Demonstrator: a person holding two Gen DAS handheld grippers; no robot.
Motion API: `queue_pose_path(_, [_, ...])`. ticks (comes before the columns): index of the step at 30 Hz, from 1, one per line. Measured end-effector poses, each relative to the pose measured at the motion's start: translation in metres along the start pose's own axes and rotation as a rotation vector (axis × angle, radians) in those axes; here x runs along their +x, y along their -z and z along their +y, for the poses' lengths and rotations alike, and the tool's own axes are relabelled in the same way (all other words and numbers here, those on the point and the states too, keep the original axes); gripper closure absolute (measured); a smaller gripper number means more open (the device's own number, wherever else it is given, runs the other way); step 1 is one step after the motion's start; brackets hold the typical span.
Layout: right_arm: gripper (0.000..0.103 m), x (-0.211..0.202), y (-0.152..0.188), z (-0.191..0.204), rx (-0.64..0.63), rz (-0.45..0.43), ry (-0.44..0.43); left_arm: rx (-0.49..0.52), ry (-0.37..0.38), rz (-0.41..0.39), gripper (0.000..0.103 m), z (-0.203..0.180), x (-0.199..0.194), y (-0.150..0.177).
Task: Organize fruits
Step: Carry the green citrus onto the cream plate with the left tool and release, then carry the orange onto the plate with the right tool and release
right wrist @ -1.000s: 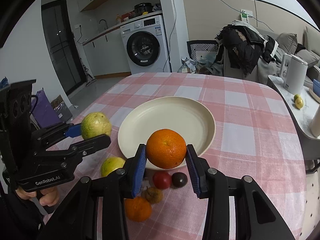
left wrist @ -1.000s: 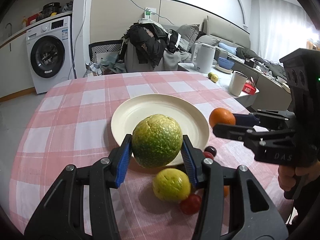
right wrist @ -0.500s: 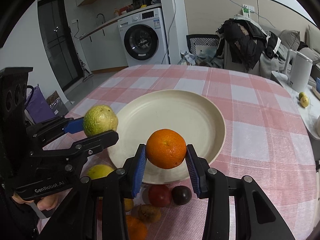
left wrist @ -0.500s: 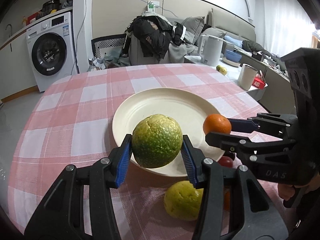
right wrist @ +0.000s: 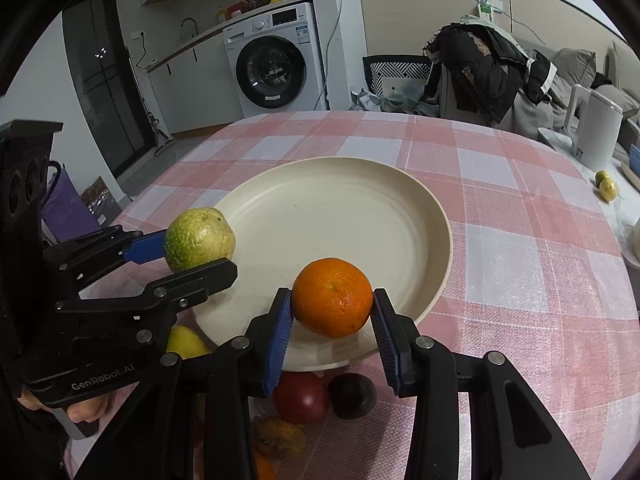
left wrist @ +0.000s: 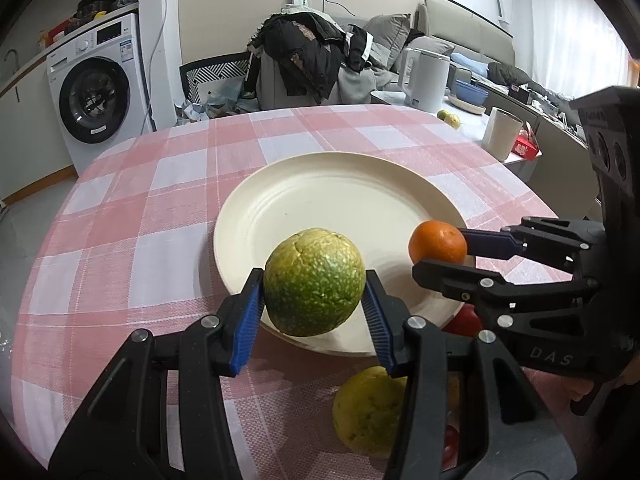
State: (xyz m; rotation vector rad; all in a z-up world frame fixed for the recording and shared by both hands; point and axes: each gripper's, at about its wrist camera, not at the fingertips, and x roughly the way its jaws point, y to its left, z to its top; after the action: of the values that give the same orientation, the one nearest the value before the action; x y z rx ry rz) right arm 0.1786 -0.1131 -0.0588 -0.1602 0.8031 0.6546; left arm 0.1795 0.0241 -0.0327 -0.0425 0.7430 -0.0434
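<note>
**Cream plate, two fruits held over its near rim**

Cream-coloured round plate (left wrist: 320, 204), bare, resting on a counter (left wrist: 132, 240) covered in pink-and-white checked cloth.

Item 1: green mottled citrus (left wrist: 314, 282), clamped between the blue pads of the left hand-held gripper (left wrist: 314, 304), held over the near left rim of the plate. From the right wrist view the same fruit (right wrist: 199, 239) sits at the plate's left edge.

Item 2: orange (right wrist: 332, 297), pinched between the blue pads of the right hand-held gripper (right wrist: 332, 320), held over the near rim of the plate (not touching the green citrus; the two are apart, side by side).

Item 3: loose fruit on the cloth in front of the plate, partly hidden under the grippers: a yellow-green citrus (left wrist: 370, 410), a red round fruit (right wrist: 302, 398), a dark purple round fruit (right wrist: 352, 395) touching it, a brownish wrinkled fruit (right wrist: 278, 436), and a sliver of another orange one at the bottom edge.

Surroundings: washing machine (right wrist: 276, 70) under a kitchen worktop, clothes heaped on a chair (right wrist: 480, 68), white kettle (left wrist: 426, 78) and a cup (left wrist: 502, 132) on a side surface to the right.
</note>
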Motion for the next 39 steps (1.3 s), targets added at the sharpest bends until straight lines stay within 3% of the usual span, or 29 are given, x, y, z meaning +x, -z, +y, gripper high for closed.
queue_pose_path(3, [0.058, -0.002, 0.001, 0.000, -0.003, -0.006, -0.001, -0.004, 0.002, 0.001, 0.057, 0.000, 0.001, 0.000])
queue_pose_path(5, [0.045, -0.009, 0.002, -0.003, 0.006, -0.034, 0.000, -0.022, 0.007, -0.008, 0.057, 0.001, -0.001, -0.001])
queue_pose_path(7, [0.038, -0.017, 0.004, -0.005, 0.010, -0.058, 0.003, -0.029, 0.016, -0.025, 0.054, 0.001, -0.008, -0.002])
queue_pose_path(9, [0.029, -0.025, 0.006, -0.007, 0.007, -0.069, 0.022, -0.031, 0.009, -0.052, 0.039, 0.001, -0.017, -0.002])
queue_pose_path(11, [0.011, -0.035, 0.010, -0.008, 0.008, -0.079, 0.041, -0.035, -0.005, -0.095, 0.019, 0.001, -0.031, -0.001])
queue_pose_path(14, [0.001, -0.046, 0.015, -0.012, 0.020, -0.071, 0.022, -0.040, -0.014, -0.128, 0.015, 0.000, -0.050, 0.005])
queue_pose_path(17, [0.000, -0.052, 0.019, -0.014, 0.031, -0.047, 0.011, -0.049, -0.022, -0.145, 0.001, -0.002, -0.067, 0.013])
queue_pose_path(21, [0.000, -0.062, 0.026, -0.010, 0.028, -0.042, 0.005, -0.023, -0.057, -0.159, 0.001, -0.011, -0.090, 0.023])
queue_pose_path(28, [0.000, -0.069, 0.042, 0.002, -0.019, -0.010, 0.006, -0.001, -0.009, -0.158, 0.001, -0.023, -0.119, 0.041])
queue_pose_path(39, [0.000, -0.067, 0.052, 0.012, -0.078, 0.067, -0.033, -0.008, -0.007, -0.118, 0.001, -0.021, -0.116, 0.052])
